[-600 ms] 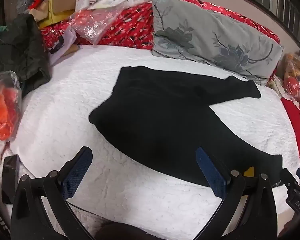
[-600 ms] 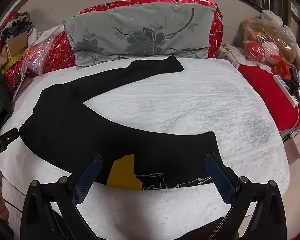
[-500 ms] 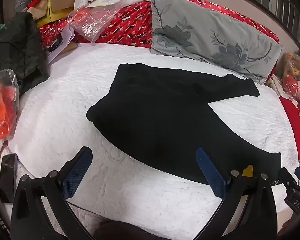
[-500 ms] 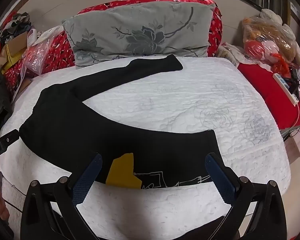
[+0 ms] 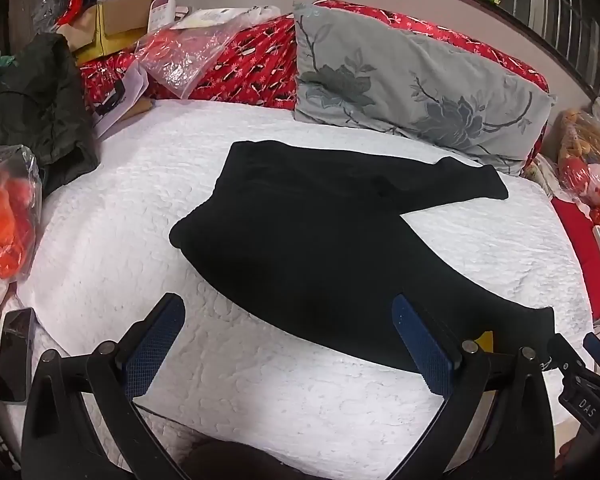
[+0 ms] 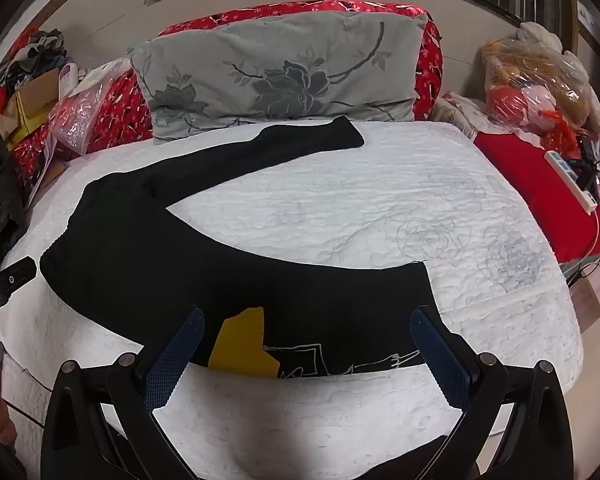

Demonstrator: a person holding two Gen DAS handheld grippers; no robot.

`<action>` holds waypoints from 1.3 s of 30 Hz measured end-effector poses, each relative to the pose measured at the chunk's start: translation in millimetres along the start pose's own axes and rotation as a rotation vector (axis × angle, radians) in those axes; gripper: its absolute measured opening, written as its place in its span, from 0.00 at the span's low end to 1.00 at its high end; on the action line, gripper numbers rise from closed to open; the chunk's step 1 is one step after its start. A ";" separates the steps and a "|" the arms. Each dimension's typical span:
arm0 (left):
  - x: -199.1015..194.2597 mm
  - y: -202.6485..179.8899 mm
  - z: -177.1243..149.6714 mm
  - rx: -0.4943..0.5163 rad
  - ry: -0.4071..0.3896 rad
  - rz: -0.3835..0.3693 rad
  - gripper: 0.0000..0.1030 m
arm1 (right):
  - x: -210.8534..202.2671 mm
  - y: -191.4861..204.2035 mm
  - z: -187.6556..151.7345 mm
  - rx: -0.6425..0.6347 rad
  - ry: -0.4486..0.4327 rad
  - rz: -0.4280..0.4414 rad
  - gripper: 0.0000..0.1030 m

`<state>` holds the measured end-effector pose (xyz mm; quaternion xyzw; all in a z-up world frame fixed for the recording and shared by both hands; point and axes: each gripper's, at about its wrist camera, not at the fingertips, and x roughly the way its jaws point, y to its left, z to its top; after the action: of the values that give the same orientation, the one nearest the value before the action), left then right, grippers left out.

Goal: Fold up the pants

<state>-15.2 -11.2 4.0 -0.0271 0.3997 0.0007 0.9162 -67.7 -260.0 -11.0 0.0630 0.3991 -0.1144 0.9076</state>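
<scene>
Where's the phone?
In the left wrist view, the dark phone lies at the white bedcover's near-left edge, below the orange plastic bag.

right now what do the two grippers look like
Both match: the left gripper and right gripper have black angular plastic frames with silver rivets at the joints. Each of the jaws carries a long, dark blue pad with a fine dimpled grid texture. White lettering shows on the right gripper's body.
</scene>
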 end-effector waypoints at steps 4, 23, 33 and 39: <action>-1.3 -2.1 -0.2 0.001 -0.003 0.003 1.00 | -0.3 -0.9 -1.6 0.002 -0.003 0.003 1.00; -1.9 -2.1 -1.8 0.008 -0.005 -0.001 1.00 | 1.4 -5.6 -3.0 0.009 0.000 0.007 1.00; 3.2 -5.6 -3.1 0.019 0.012 0.003 1.00 | 6.5 -9.1 -3.9 0.015 0.015 0.006 1.00; 6.1 -8.2 -4.5 0.020 0.025 0.005 1.00 | 7.7 -9.9 -4.7 0.015 0.019 0.005 1.00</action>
<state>-14.1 -19.7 -3.1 -0.0169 0.4113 -0.0016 0.9113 -68.6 -269.8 -20.1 0.0721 0.4065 -0.1146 0.9036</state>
